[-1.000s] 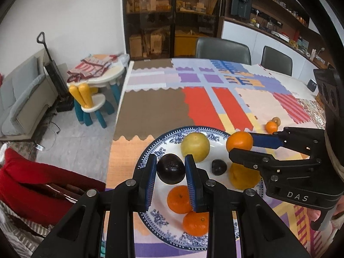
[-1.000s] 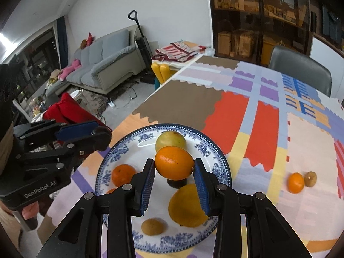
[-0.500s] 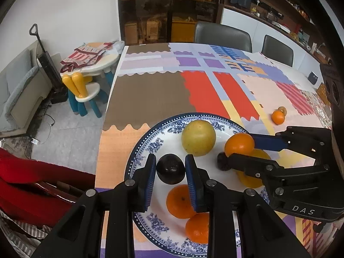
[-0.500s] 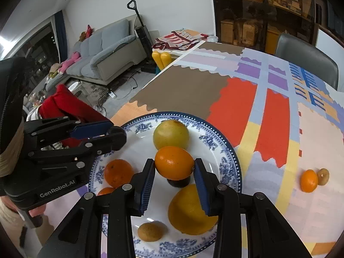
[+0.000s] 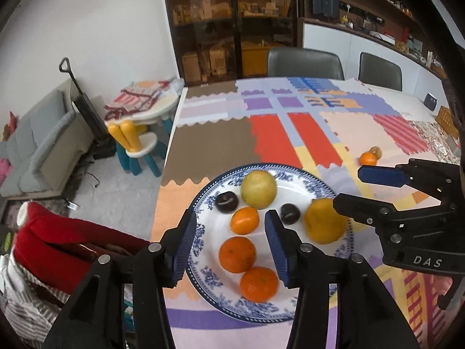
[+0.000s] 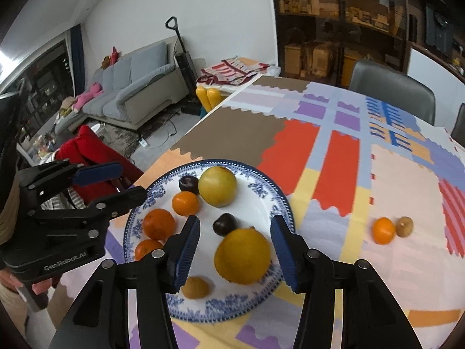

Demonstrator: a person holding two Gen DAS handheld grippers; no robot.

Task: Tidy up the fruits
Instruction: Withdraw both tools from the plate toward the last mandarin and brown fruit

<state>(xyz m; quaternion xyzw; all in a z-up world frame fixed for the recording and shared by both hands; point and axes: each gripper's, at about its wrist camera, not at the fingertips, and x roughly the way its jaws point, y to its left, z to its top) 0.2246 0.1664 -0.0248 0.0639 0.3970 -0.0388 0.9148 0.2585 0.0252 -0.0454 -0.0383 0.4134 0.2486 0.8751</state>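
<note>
A blue-and-white plate (image 5: 203, 203) (image 6: 261, 186) holds a yellow-green fruit (image 5: 258, 189) (image 6: 217, 186), two dark plums (image 5: 226, 202) (image 6: 224, 224), three oranges (image 5: 244, 220) (image 6: 185, 203), a large yellow-orange fruit (image 5: 324, 221) (image 6: 243, 256) and a brown kiwi (image 6: 195, 287). My left gripper (image 5: 229, 241) is open and empty above the plate's near side. My right gripper (image 6: 235, 250) is open and empty, its jaws either side of the large yellow-orange fruit. A small orange (image 6: 383, 230) and a kiwi (image 6: 404, 226) lie on the table to the right.
The table is covered by a patchwork cloth (image 6: 334, 151). Grey chairs (image 5: 305, 64) stand at its far side. A red garment (image 5: 52, 250) lies off the table's left edge. A child's table and yellow chair (image 5: 136, 133) stand on the floor beyond.
Both grippers have opened and drawn back. The dark plum has left the left gripper and the orange has left the right gripper; both now lie on the plate.
</note>
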